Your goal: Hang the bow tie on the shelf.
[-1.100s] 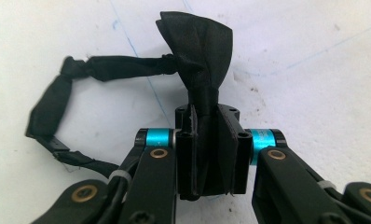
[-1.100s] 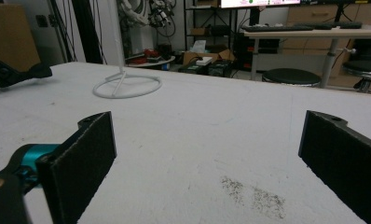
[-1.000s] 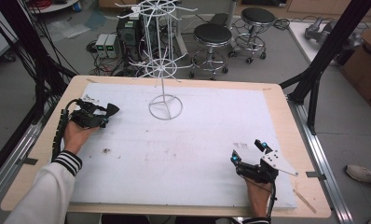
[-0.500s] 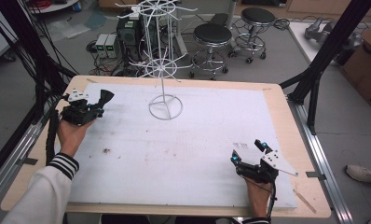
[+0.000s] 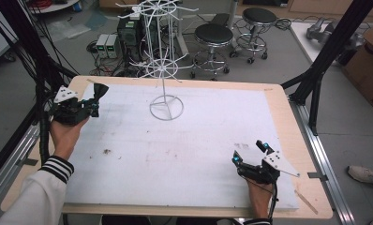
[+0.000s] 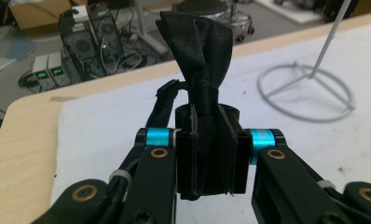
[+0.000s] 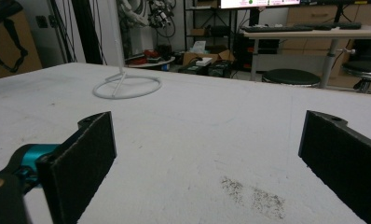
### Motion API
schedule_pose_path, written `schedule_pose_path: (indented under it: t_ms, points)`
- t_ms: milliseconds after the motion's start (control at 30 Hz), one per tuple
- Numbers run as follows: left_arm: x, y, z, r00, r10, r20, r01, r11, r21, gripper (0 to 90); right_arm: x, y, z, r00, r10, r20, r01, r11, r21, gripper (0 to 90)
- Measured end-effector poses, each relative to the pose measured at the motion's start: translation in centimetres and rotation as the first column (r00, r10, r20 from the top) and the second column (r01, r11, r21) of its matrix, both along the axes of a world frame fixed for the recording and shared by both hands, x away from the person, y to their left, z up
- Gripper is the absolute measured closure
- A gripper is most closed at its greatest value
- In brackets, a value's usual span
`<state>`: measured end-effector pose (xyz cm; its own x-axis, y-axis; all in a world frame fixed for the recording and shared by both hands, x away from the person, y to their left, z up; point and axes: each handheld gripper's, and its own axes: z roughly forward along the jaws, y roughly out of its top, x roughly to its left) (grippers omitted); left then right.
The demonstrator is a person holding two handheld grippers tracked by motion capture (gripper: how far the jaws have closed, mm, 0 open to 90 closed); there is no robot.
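A black bow tie (image 6: 197, 42) stands upright between the jaws of my left gripper (image 6: 206, 140), which is shut on its lower half. Seen from above, that gripper (image 5: 93, 105) is held above the table's far left corner, with the bow tie (image 5: 100, 90) sticking out toward the white wire display stand (image 5: 166, 107). The stand's ring base (image 6: 267, 93) lies ahead and to the right of the tie. My right gripper (image 5: 248, 152) rests near the front right of the white mat, open. Nothing is between its pads (image 7: 88, 158), and the stand (image 7: 120, 77) is far ahead.
The stand's hooked arms (image 5: 159, 70) spread out above the table's far edge. Dark smudges (image 5: 243, 146) mark the mat by the right gripper. Black frame posts (image 5: 316, 75) flank the table. Stools (image 5: 212, 35) and electronics (image 5: 107, 44) stand on the floor behind.
My left hand has risen and drawn back toward the far left corner with the bow tie still in its jaws. The right gripper has stayed where it was.
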<state>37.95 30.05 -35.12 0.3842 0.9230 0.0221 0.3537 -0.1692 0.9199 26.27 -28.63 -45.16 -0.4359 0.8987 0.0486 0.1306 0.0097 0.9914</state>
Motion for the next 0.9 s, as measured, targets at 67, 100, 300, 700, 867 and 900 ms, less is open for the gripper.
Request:
schedule_pose_path:
  t_ms: [67,100,300,700,867,900]
  points:
    - [-0.4,-0.2,1.0,0.9996,-0.011,0.026,0.010,0.9998,0.017,77.9,0.0,0.0,0.0,1.0000,-0.001,0.000,0.001,1.000,-0.001,2.9]
    - [-0.6,-0.3,1.6,0.9990,-0.015,0.042,0.015,0.9998,0.014,77.9,0.0,0.0,0.0,1.0000,0.000,-0.001,0.000,1.000,0.000,2.9]
    - [-1.4,-1.3,5.1,0.9929,-0.038,0.113,0.039,0.9992,-0.005,78.0,0.0,0.0,0.0,1.0000,0.001,0.003,-0.001,1.000,0.003,2.9]
    - [-2.0,-3.8,8.5,0.9819,-0.087,0.168,0.088,0.9961,-0.001,78.0,0.0,0.0,0.0,1.0000,0.000,0.005,0.000,1.000,0.004,2.9]
    - [-2.2,-4.8,9.3,0.9771,-0.109,0.183,0.111,0.9938,-0.002,77.9,0.0,-0.1,0.0,1.0000,0.001,0.006,-0.001,1.000,0.003,2.9]
    - [-2.2,-5.0,9.5,0.9760,-0.113,0.186,0.115,0.9934,0.000,78.0,0.0,0.0,0.0,1.0000,0.000,0.004,0.000,1.000,0.004,2.9]
